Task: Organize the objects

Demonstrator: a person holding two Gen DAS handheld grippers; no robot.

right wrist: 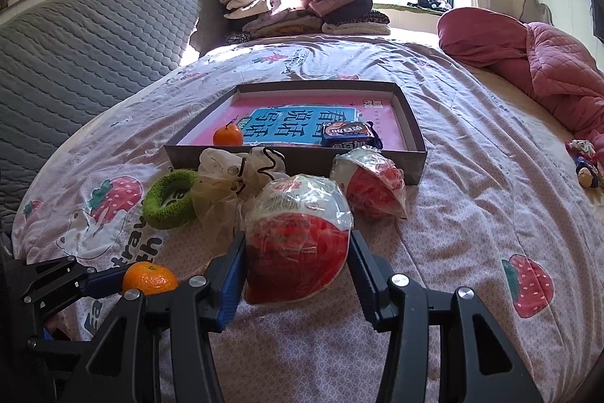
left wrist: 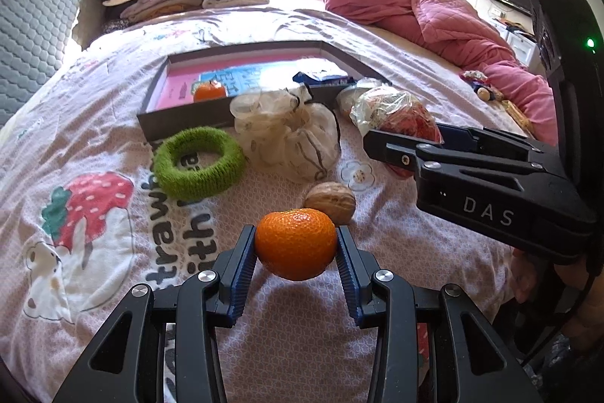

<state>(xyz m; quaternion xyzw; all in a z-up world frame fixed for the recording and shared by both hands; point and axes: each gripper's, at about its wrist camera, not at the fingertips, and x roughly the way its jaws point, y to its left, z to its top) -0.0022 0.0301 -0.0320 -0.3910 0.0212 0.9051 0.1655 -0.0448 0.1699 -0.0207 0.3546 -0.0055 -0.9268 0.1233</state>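
Around: I see a walnut [left wrist: 329,203] just beyond, green hair tie [left wrist: 200,162], tray [left wrist: 181,121] far.
Left fingers [left wrist: 241,269]: clamped on tangerine [left wrist: 295,243].
Right fingers [right wrist: 231,284]: gripping red wrapped ball [right wrist: 298,238].

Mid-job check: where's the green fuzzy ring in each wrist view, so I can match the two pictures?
Left wrist: the green fuzzy ring lies left of centre, on the bedspread just in front of the box's near-left corner.
Right wrist: green fuzzy ring at left-centre, beside the sheer pouch.
Shared landmark: the shallow grey box behind it.
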